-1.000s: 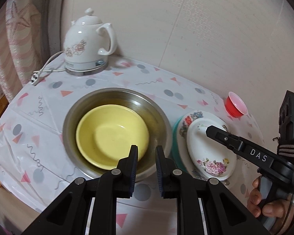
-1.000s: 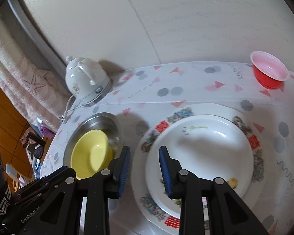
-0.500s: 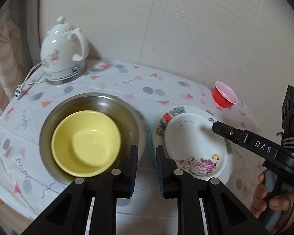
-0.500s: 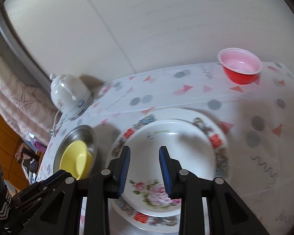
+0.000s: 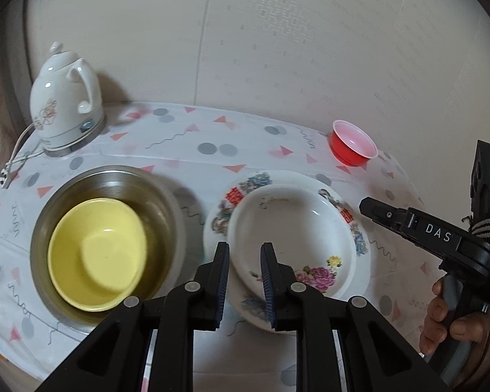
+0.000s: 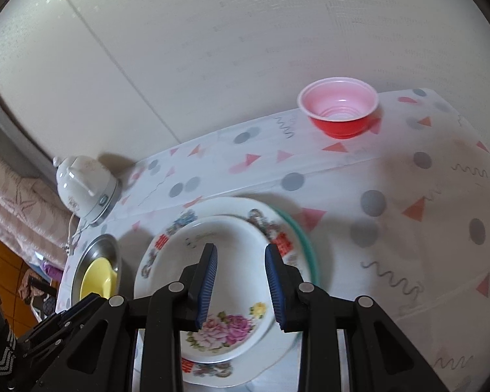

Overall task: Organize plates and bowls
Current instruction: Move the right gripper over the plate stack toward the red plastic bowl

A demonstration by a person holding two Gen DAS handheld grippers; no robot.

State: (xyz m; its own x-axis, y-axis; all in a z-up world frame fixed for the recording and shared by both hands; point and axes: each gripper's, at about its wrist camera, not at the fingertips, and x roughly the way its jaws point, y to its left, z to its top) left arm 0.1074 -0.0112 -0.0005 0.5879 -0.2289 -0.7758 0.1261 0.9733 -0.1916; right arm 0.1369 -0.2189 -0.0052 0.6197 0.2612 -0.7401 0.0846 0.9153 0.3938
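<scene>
A yellow bowl (image 5: 94, 254) sits nested inside a steel bowl (image 5: 147, 189) on the left of the table. To its right a white deep plate with pink flowers (image 5: 294, 222) rests on a wider patterned plate (image 5: 232, 196), and a green rim (image 6: 305, 245) shows under both. A small red bowl (image 5: 352, 147) stands alone near the wall. My left gripper (image 5: 245, 254) hovers over the near left edge of the plate stack, open by a narrow gap with nothing in it. My right gripper (image 6: 241, 251) hangs over the white plate (image 6: 225, 261), open and holding nothing.
A white electric kettle (image 5: 65, 104) with its cord stands at the back left. A patterned cloth (image 5: 212, 150) covers the round table, which meets a pale wall behind. A hand (image 5: 454, 320) holds the right gripper's handle at the right edge.
Both grippers have slid to the right. The left went from over the steel bowl's near rim to the plate stack's edge. In the right view the red bowl looks nearer.
</scene>
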